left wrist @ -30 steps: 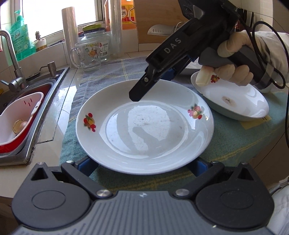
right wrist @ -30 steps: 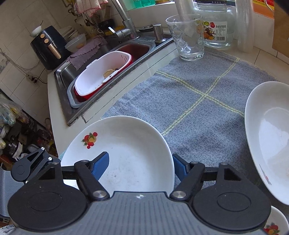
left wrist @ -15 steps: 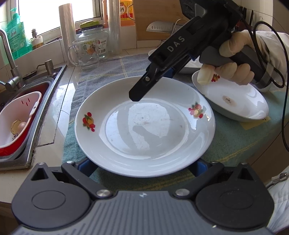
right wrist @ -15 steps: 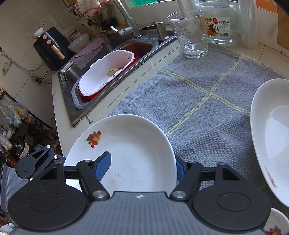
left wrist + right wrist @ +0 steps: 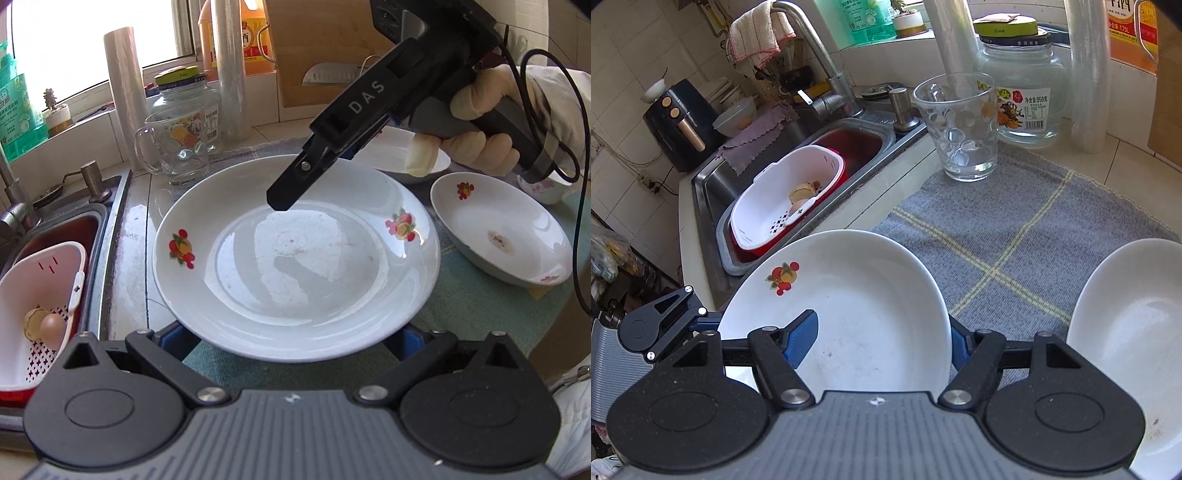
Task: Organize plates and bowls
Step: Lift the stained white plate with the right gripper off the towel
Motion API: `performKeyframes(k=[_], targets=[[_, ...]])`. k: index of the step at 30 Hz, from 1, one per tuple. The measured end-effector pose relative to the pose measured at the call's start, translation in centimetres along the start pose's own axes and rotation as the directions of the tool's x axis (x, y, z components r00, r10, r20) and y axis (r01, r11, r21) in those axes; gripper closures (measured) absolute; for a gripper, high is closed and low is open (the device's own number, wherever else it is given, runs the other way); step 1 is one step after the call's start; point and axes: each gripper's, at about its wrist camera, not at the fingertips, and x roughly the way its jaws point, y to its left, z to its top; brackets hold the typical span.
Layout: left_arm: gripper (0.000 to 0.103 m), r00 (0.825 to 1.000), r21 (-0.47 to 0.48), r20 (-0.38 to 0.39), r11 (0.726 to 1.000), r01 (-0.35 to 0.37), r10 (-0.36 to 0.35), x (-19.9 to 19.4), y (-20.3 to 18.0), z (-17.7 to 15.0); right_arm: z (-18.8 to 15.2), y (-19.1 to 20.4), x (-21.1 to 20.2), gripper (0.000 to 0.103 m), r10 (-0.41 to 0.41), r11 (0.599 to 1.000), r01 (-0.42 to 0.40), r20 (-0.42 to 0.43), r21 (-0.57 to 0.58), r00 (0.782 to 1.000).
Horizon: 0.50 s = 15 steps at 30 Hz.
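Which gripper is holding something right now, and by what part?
Both are on the fruit-print plate: the left gripper at its near rim, and the right gripper at the opposite rim, one finger lying inside the plate.

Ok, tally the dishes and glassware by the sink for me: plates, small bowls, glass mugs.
Plates: 3 (large plate, right plate, back plate)
small bowl: 1
glass mug: 1
Total: 5

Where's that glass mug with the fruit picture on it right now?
The glass mug stands on the counter at the far left corner of the blue-grey mat, right beside the sink, with the green-lidded glass jar directly behind it.
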Motion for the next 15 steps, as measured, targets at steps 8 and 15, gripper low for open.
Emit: performKeyframes(k=[8,15], targets=[[0.002,0.999,0.056,0.003,0.997,0.045,-0.045,2.7,2.2,1.8,1.6,-2.3,1.1,0.027,-0.044,0.998,0.043,0.025,0.045,0.999],[0.002,0.998,0.089,-0.007,0.994,0.064,-0.064,4.8,3.0,2.5,2.2,-3.9,2.2,0.027,-0.077,0.994,0.076,0.021,0.077,0.997]])
